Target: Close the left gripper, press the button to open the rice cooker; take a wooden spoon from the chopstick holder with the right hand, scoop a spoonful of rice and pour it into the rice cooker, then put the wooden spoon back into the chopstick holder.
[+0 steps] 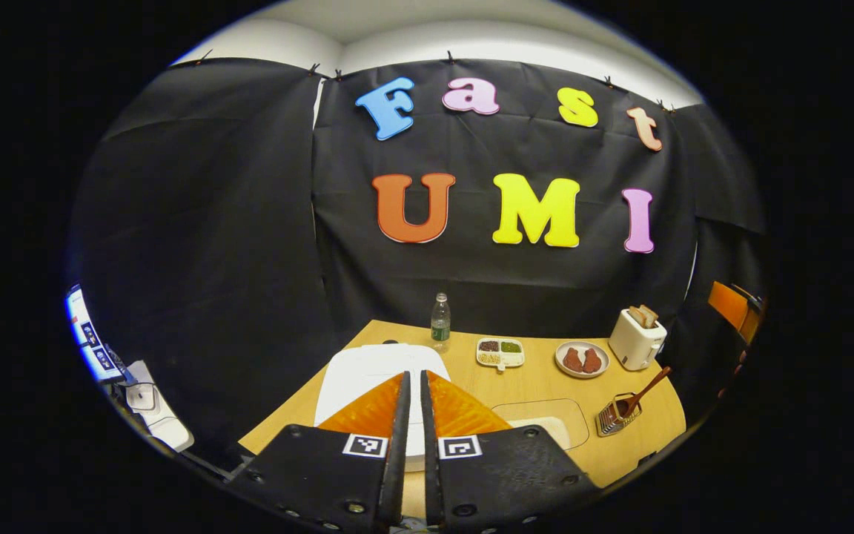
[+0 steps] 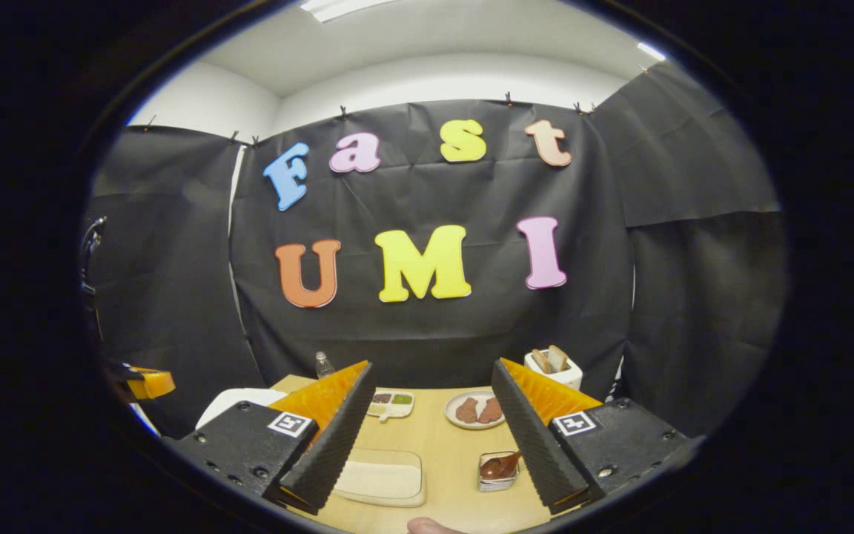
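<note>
Behind left tongs [image 1: 412, 386], rice cooker [image 1: 356, 371] part-hidden

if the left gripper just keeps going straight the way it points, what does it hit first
Most likely the white rice cooker: the left gripper, fingers shut, points right over its closed lid. Depth is hard to judge, so it might skim above the lid toward the bottle behind.

A water bottle [image 1: 439, 321], divided snack tray [image 1: 500, 352], plate [image 1: 582, 360] and toaster [image 1: 635, 338] line the table's [image 1: 538, 389] far edge.

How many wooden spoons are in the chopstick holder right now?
1. The wooden spoon stands in the chopstick holder near the table's right edge; others could be hidden inside.
</note>
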{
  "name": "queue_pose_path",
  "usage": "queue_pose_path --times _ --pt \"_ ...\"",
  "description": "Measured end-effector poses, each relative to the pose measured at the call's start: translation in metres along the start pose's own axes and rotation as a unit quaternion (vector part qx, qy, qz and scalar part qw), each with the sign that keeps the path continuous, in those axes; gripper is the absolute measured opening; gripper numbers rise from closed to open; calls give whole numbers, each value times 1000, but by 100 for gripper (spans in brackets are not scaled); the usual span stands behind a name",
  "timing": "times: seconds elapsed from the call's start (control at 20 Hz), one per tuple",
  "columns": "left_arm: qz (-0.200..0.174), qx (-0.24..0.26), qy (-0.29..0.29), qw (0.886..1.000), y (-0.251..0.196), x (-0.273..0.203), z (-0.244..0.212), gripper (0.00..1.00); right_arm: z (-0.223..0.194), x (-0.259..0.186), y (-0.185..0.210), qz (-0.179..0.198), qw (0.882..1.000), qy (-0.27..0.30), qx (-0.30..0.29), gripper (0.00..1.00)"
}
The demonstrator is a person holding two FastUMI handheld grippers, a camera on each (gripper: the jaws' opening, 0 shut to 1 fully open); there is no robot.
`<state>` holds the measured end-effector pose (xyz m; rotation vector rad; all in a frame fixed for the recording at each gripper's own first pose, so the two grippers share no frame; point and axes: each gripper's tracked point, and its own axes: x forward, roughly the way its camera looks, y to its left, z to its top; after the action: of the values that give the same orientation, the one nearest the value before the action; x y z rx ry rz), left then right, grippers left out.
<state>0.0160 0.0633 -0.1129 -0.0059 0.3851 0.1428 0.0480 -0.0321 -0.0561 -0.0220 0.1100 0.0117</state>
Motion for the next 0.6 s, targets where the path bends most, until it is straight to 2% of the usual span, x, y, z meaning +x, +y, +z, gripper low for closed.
queue_pose_path --times 0.15,0.2,0.3,0.4,0.6 --pt "-1 -13 25 1000 8 7 -5 10 -6 7 -7 -4 1000 8 7 100" --pt "-12 -16 37 999 5 16 -10 0 -9 10 -10 -5 1000 11 9 99" --pt "-21 -19 57 998 10 30 -15 0 -12 14 -15 -8 1000 15 11 99" --pt "-14 -14 76 997 24 47 -20 0 -16 19 -21 -12 1000 18 10 98" --pt "-32 -53 157 986 33 71 -41 0 -30 26 -31 -18 999 35 18 100"
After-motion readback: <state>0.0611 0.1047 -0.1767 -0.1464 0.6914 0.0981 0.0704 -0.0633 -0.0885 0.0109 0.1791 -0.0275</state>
